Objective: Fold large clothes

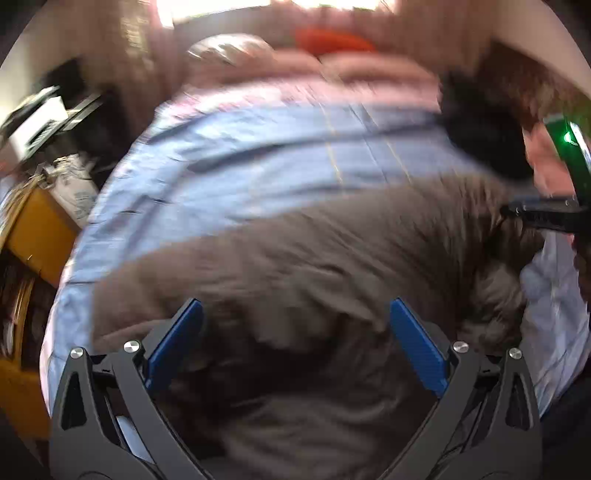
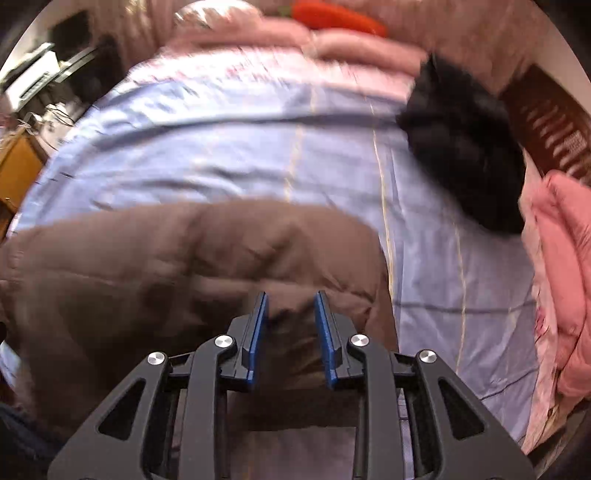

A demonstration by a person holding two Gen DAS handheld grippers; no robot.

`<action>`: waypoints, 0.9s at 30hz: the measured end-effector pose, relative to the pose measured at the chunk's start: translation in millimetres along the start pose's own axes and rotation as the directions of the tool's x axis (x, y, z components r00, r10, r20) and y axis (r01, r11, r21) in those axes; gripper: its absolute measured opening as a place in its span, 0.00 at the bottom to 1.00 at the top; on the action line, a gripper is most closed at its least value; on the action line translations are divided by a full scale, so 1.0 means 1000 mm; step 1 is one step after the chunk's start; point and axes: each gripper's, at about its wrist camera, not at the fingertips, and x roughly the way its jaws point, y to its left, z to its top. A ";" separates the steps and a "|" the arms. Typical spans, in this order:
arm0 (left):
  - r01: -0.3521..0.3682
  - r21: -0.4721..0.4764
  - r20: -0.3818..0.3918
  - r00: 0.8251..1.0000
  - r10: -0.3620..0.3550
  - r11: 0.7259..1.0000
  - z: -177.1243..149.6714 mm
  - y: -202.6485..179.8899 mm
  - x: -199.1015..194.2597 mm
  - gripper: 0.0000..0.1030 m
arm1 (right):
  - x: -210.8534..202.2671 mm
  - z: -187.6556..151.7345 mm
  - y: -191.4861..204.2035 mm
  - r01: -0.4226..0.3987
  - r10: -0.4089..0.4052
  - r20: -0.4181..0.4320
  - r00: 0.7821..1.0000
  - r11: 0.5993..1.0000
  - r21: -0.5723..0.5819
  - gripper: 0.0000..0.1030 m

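A brown padded jacket (image 1: 314, 258) lies crumpled on a light blue bedsheet (image 1: 258, 166). My left gripper (image 1: 295, 306) hovers just over the jacket's middle, its blue pads spread wide and nothing pinched between them. In the right wrist view the jacket (image 2: 166, 258) fills the lower left. My right gripper (image 2: 291, 299) stands narrow at the jacket's right part, with a puckered fold of brown cloth caught between its pads. The right gripper's black body (image 1: 543, 218) also shows at the right edge of the left wrist view, at the jacket's far side. Both views are motion-blurred.
A black fluffy garment (image 2: 461, 147) lies on the sheet at the far right. Pink bedding (image 2: 569, 277) is piled along the right edge and across the back (image 2: 332, 48), with an orange object (image 2: 332, 16) on it. A yellow cabinet (image 1: 37, 229) and clutter stand left of the bed.
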 end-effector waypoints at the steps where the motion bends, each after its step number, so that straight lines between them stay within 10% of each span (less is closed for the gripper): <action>1: -0.009 0.013 -0.066 0.998 0.010 1.000 -0.003 -0.006 0.022 0.98 | 0.019 -0.003 -0.005 0.020 -0.020 -0.039 0.999 1.000 0.000 0.25; 10: 0.033 -0.057 -0.123 0.992 -0.040 0.998 -0.024 0.006 0.073 0.98 | 0.047 -0.024 0.024 0.109 -0.111 -0.069 0.991 0.994 -0.030 0.24; 16: 0.029 -0.133 -0.018 0.999 -0.032 0.991 -0.031 0.019 0.018 0.98 | -0.070 -0.046 0.110 -0.131 0.151 0.122 0.981 0.979 -0.157 0.24; 21: -0.105 -0.116 -0.047 0.994 0.100 0.988 -0.040 0.036 0.019 0.98 | -0.053 -0.101 0.143 -0.140 0.143 -0.006 0.990 0.963 -0.232 0.24; 27: -0.065 -0.147 -0.179 0.983 0.038 0.987 -0.051 0.041 0.057 0.98 | -0.027 -0.101 0.113 -0.245 0.236 -0.092 0.967 0.963 -0.110 0.20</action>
